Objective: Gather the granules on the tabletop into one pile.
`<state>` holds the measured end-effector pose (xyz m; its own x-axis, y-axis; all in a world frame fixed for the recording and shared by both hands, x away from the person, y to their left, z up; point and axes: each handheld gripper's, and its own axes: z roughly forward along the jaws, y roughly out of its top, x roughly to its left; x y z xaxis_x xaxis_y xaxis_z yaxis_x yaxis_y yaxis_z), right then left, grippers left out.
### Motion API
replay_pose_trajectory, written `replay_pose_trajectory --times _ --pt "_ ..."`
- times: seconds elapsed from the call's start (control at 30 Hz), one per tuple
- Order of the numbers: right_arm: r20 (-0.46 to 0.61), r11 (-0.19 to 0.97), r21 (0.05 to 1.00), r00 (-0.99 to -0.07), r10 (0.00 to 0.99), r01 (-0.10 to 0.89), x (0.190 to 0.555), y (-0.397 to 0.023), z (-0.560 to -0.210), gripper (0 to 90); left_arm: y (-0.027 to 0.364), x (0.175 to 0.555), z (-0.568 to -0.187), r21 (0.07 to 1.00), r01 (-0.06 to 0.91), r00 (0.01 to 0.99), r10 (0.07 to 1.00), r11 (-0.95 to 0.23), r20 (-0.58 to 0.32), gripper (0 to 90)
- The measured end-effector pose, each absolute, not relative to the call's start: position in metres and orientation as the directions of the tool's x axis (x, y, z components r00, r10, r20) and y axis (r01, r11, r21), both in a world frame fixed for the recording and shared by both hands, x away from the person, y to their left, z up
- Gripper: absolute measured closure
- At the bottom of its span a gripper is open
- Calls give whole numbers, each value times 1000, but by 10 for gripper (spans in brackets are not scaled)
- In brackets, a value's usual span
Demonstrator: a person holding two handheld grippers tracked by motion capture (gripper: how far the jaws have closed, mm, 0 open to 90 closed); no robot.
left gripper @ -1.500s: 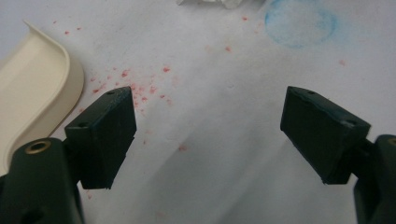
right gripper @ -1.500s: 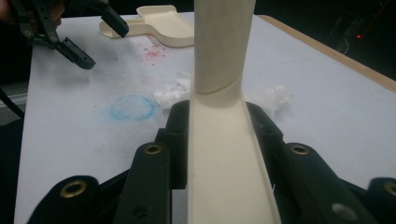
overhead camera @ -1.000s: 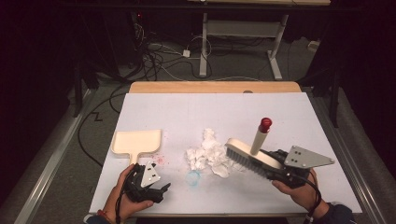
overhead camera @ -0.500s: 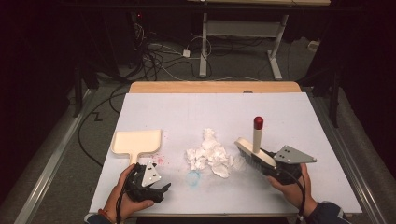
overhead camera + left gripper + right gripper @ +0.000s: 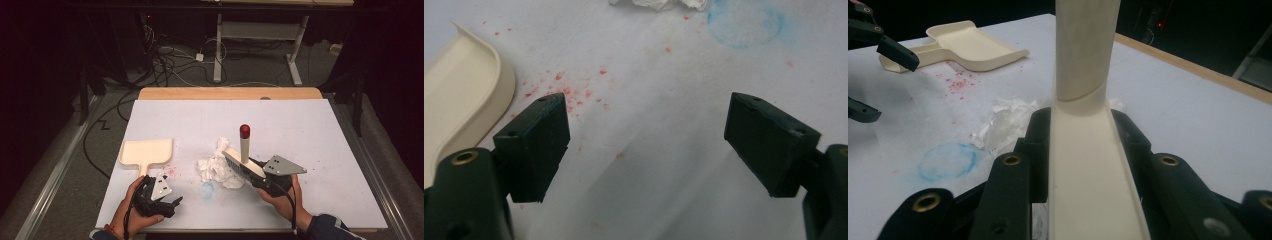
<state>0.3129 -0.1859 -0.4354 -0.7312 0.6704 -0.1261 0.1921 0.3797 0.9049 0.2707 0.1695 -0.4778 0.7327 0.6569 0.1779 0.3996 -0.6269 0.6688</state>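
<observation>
White-covered counter [image 5: 320, 130], dark room behind. Right gripper [image 5: 256, 175], fingers clenched on cream brush with red-tipped handle [image 5: 243, 150], has swept left into crumpled white paper scraps [image 5: 216, 165]. Left gripper [image 5: 167, 205] idle, fingers released, beside cream plastic dustpan [image 5: 147, 152]. Sweep under way; scraps not yet in pan.

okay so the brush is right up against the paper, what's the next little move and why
Probably pick up the dustpan with the left gripper. Its jaws stand open over bare table, with the pan's handle just beside them. The right gripper is already shut on the brush, whose bristles sit against the crumpled paper, so a sweep towards the pan would need it held in place first.
</observation>
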Motion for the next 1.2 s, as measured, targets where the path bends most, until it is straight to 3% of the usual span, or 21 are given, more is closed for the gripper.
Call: replay_pose_trajectory --times 0.37,0.53,0.73,0.97,1.1,1.2 --pt "-123 306 946 -754 645 107 336 -213 -406 680 171 271 -476 675 406 722 669 -616 176 174" --pt "-213 372 927 -763 610 39 367 -201 -410 680 173 272 -475 679 407 718 673 -611 176 174" --pt "-261 440 897 -746 612 47 411 -181 -427 680 176 273 -476 682 416 714 680 -602 165 174" --pt "-199 434 893 -763 615 117 438 -171 -447 680 180 271 -477 680 420 713 681 -602 163 174" --pt "-121 413 900 -833 541 138 437 -174 -448 680 179 271 -478 677 423 715 681 -603 161 174" --pt "-127 445 889 -876 464 107 429 -176 -447 679 178 270 -477 677 418 717 678 -606 164 174"
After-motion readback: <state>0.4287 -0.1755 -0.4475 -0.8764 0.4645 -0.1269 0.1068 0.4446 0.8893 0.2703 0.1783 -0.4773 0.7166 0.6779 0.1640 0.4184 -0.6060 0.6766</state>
